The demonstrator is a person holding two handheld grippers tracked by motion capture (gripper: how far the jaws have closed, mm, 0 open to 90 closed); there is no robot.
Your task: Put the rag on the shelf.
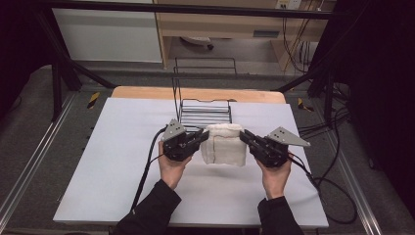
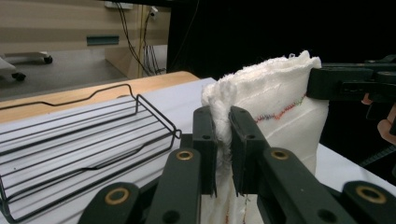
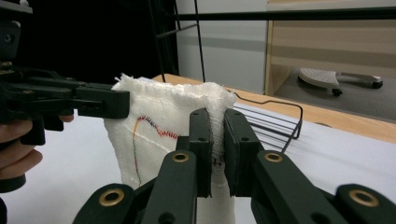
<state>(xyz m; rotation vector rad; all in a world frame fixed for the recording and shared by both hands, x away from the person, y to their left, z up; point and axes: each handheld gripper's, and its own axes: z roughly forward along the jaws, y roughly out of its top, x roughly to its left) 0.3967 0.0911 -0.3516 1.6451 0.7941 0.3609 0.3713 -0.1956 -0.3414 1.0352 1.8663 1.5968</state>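
Towel pinched at both ends

One white towel [image 1: 224, 143] hangs between my two grippers above the white table [image 1: 117, 161]. My left gripper [image 1: 198, 139] has its jaws pressed onto the edge at 9 o'clock; my right gripper [image 1: 247, 138] clamps the edge at 3 o'clock. One black wire rack [image 1: 205, 112] sits just behind, at 12 o'clock.

High view looks down on the table [image 1: 122, 161]; both close gripper views share the cloth [image 2: 275, 98].
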